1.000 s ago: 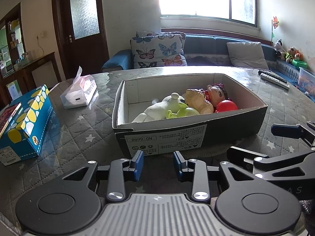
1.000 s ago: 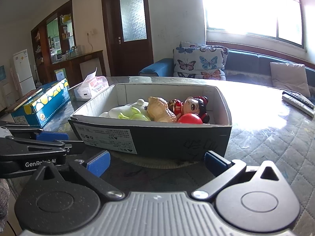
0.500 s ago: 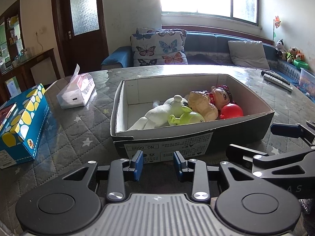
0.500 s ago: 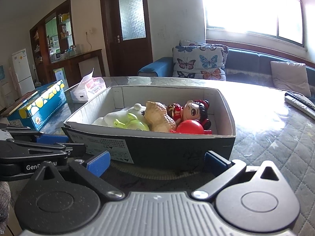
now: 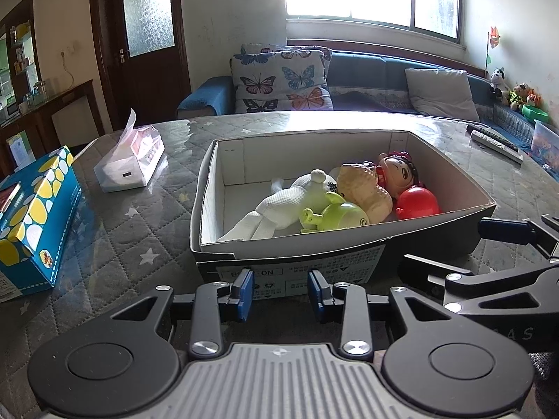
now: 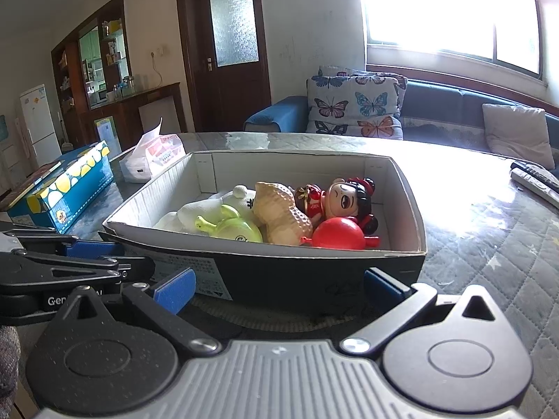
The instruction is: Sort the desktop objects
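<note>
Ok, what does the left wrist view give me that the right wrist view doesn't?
Left wrist only: stuffed toys on the sofa's far end and a clear bin.
Right wrist only: white fridge and shelving.
Both: the open box of toys, doll, red ball, blue carton, tissue pack, remotes.

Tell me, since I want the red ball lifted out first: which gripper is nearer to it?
Right. The right gripper sits open just outside the box wall below the red ball; the left gripper faces the green toy's end, farther away.
</note>
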A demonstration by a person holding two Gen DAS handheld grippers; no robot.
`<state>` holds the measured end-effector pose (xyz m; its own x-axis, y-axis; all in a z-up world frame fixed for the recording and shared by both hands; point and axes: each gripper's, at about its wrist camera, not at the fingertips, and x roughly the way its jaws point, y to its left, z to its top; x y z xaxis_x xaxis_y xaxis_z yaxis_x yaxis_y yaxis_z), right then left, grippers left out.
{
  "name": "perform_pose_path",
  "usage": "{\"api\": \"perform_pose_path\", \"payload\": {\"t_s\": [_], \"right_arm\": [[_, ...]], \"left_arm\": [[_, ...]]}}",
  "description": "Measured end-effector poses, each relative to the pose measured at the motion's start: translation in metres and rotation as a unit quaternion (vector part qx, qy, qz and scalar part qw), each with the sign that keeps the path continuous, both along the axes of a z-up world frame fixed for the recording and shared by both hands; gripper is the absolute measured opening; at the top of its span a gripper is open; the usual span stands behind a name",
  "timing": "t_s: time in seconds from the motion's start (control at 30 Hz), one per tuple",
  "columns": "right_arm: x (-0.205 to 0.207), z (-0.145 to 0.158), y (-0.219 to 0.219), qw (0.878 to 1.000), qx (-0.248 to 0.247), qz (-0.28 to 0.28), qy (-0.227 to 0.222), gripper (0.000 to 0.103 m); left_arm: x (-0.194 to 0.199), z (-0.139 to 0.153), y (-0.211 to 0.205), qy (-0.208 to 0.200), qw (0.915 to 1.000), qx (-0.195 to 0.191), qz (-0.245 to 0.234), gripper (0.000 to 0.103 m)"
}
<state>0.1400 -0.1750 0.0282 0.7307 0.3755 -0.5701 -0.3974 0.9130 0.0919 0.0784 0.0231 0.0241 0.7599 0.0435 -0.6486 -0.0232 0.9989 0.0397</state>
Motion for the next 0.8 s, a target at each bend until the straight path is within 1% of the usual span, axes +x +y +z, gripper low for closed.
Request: {"api": "perform_pose_path", "payload": {"t_s": [0.37, 0.8], "right_arm": [[0.008, -0.003, 0.001, 1.000, -0.002, -0.001, 0.007, 0.103], [0.016, -0.009, -0.003, 1.000, -0.007, -0.013, 0.019, 0.103]], "left_arm": [[0.007, -0.001, 0.001, 0.009, 1.0000, -0.003, 0.002, 0.036], [0.015, -0.009, -0.001, 0.033, 0.9994, -0.001, 0.006, 0.036]]}}
